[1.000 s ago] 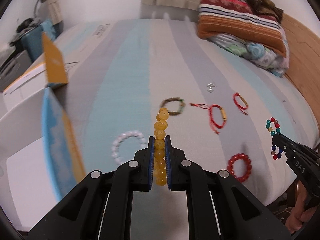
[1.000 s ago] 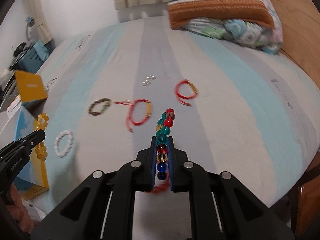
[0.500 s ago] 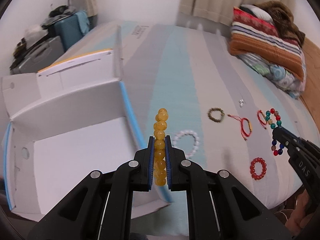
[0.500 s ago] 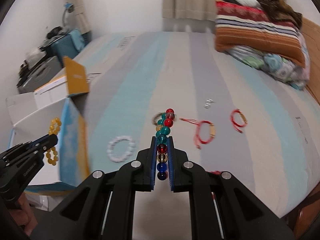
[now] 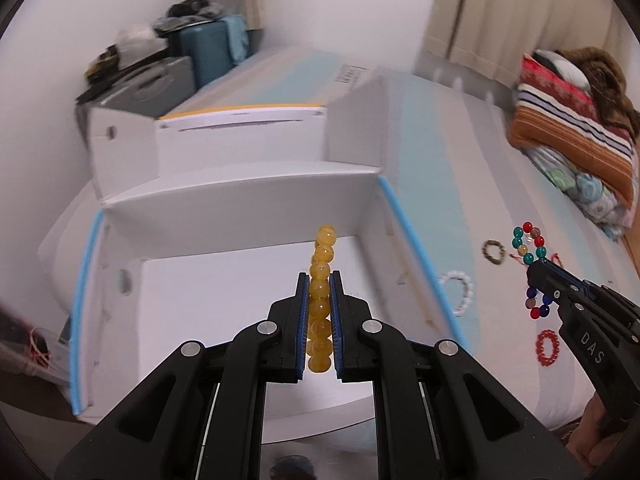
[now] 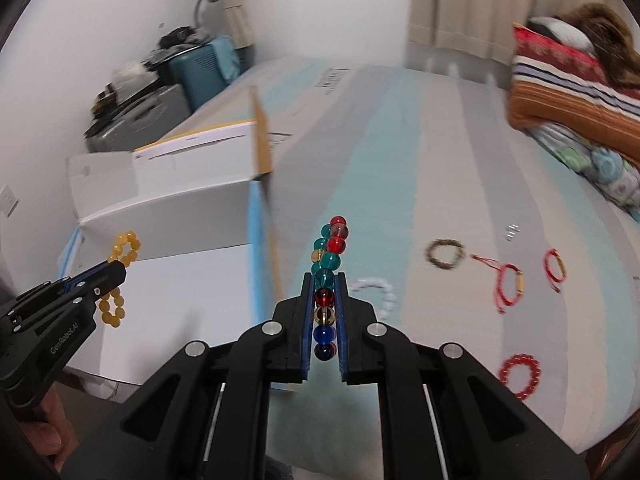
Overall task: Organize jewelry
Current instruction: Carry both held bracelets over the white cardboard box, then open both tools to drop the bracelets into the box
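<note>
We've got the left gripper (image 5: pixel 319 312) clamped, blue pads (image 5: pixel 303 320) pressed in from both sides on a yellow bead bracelet (image 5: pixel 321 300). The right gripper (image 6: pixel 324 312) is likewise closed, pinching a multicolor bead bracelet (image 6: pixel 327 280) edge-on. Both are held out level, the right one off to the right side. A bare hand (image 5: pixel 588 440) grips the right handle.
</note>
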{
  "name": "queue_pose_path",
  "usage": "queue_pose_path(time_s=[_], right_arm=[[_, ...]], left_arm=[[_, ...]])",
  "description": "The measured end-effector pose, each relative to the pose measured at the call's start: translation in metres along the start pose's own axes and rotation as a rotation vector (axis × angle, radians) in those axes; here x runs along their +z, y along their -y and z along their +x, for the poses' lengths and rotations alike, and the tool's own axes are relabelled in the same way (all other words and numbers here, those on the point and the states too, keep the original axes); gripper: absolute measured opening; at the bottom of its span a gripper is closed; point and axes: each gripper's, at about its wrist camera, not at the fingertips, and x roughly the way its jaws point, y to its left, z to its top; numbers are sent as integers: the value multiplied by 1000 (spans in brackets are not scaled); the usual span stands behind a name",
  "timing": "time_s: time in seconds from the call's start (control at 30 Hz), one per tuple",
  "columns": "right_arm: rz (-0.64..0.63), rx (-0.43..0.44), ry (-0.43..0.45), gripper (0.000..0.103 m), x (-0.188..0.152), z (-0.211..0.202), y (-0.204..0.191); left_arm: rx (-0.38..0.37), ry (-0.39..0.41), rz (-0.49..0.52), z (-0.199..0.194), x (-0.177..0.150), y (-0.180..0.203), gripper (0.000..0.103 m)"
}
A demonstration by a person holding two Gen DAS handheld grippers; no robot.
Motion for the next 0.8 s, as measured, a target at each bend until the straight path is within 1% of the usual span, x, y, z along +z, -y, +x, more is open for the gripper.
queue_pose_path(time_s=[0.13,0.37,0.47,0.57,0.63,0.67,0.8], right_arm=[[-45,31,-8,9,0,4,-36],[-118,66,-44,9,-4,21,-90],[-138,72,-70,9,-8,32,-108],[-145,74,-102,9,-12,42,-118],[-145,70,-129,9,-14,51,-125],[-144,67,-141,9,-15,54,-127],[-143,50,-190,9,-18,70,-133]], left_arm=[[31,4,-39,-8,-3,-35,9],[78,-9,-77,-16,-15,-76,9],[113,-26,-88,-13,-22,-92,9],[138,-55,-99,-6,-30,-107,9],[185,-71,-90,1,-34,-113,9],[192,-79,-92,4,-36,-116,9],[181,-124,-106,18,-44,-124,9]])
